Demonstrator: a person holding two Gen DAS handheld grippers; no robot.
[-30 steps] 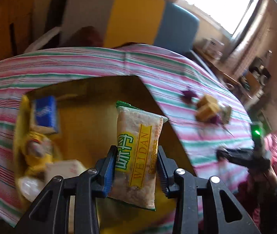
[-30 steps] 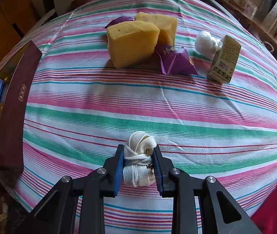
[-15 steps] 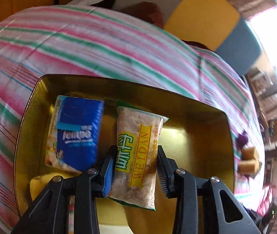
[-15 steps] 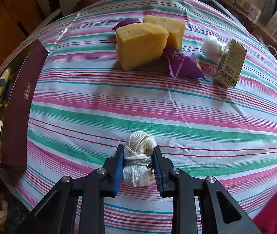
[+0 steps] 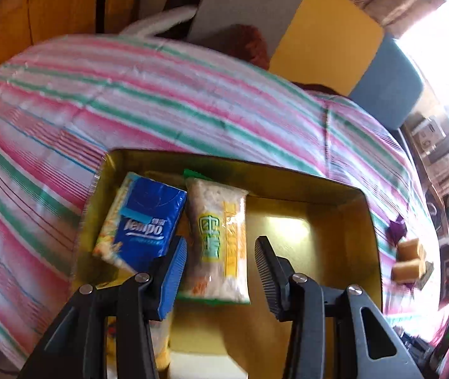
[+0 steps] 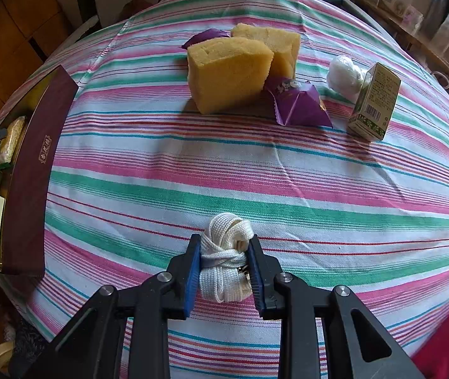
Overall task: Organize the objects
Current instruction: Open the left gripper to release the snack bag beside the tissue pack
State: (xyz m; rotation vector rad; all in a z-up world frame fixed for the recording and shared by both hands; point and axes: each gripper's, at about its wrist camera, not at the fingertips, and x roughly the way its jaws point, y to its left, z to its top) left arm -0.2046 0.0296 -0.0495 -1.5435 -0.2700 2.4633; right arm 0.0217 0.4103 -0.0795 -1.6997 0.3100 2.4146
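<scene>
Snack packet (image 5: 216, 240) lying in gold tin (image 5: 355, 237) on striped surface (image 6: 256, 164), left gripper (image 5: 221, 271) jaws open around it, right gripper (image 6: 224, 267) jaws clamped on white cord bundle (image 6: 224, 252).

box (image 5: 355, 237): right half bare | left: tissue pack (image 5: 148, 221), snack bag (image 5: 219, 240) | tablecloth (image 6: 256, 170) centre bare
</scene>
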